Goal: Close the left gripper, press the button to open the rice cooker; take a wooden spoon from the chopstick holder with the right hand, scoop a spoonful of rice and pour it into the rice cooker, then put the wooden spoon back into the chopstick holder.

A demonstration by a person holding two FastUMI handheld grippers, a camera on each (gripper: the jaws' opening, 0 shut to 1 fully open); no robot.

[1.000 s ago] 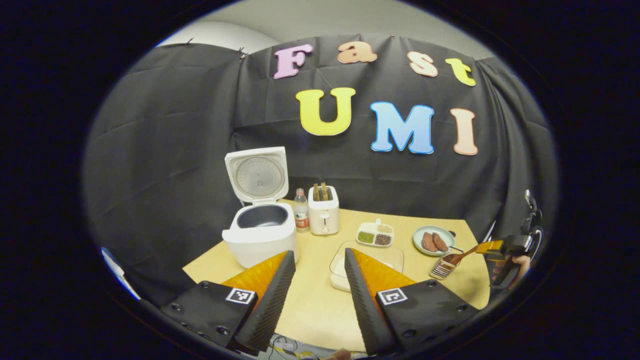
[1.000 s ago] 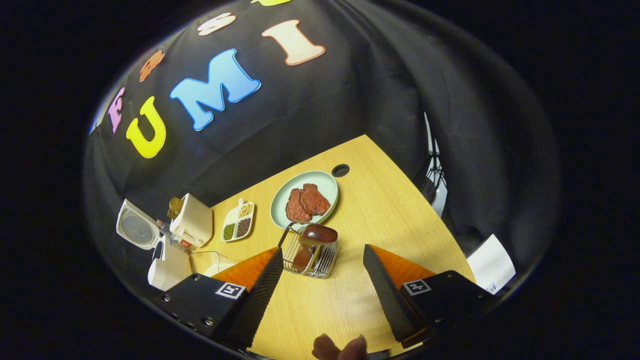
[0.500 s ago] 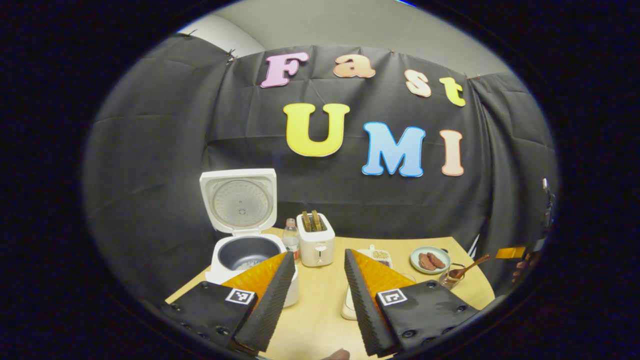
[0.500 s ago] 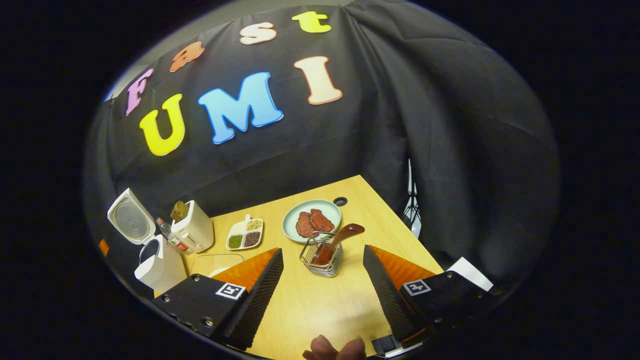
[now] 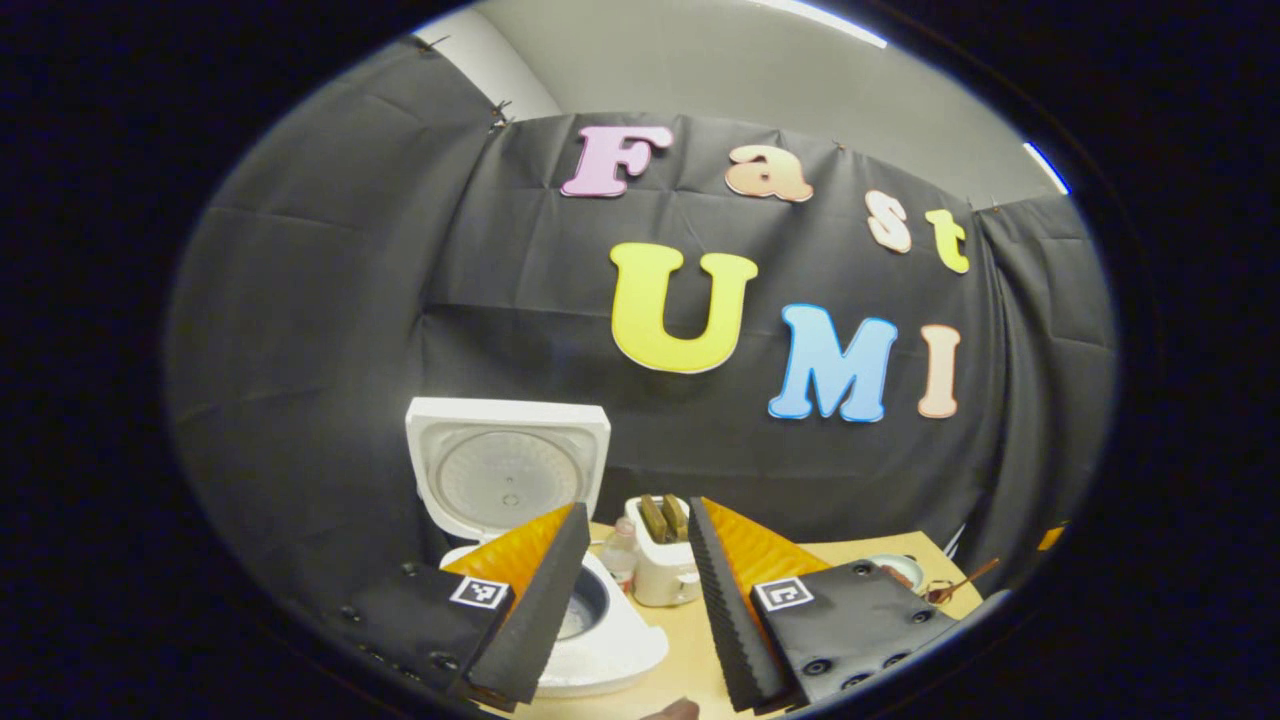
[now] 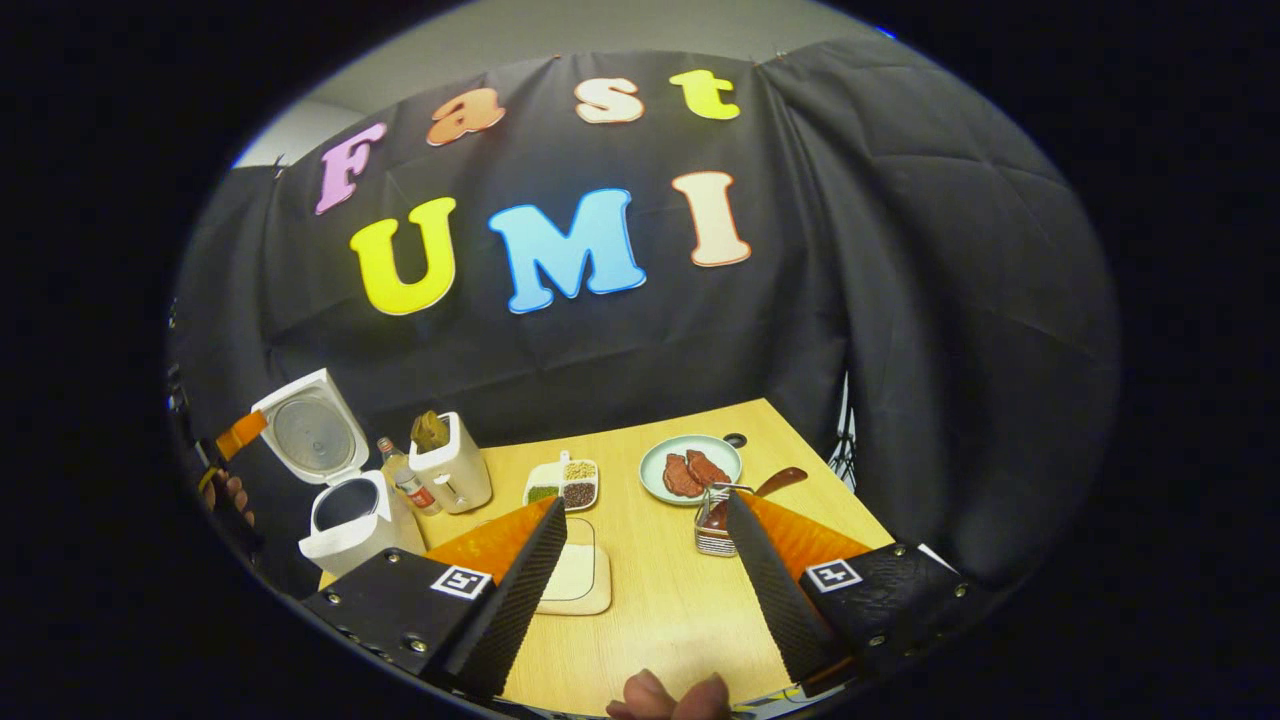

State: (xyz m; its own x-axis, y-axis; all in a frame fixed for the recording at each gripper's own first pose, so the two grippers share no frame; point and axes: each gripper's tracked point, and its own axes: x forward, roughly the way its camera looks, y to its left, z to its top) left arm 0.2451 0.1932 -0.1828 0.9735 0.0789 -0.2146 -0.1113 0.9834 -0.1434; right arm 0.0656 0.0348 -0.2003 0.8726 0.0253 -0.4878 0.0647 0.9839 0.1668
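Rice cooker [image 6: 345, 515] stands at the counter's [image 6: 660, 600] far left corner, its lid [image 6: 310, 432] tipped up and the pot bare. Wooden spoon [image 6: 770, 487] rests in the wire chopstick holder [image 6: 712, 525] near the right edge, handle leaning out to the right, just in front of a plate of meat [image 6: 690, 468]. A shallow tray of rice [image 6: 572, 578] lies near the front. Left gripper [image 5: 628, 590] and right gripper [image 6: 640, 590] both have their jaws apart and grip nothing.
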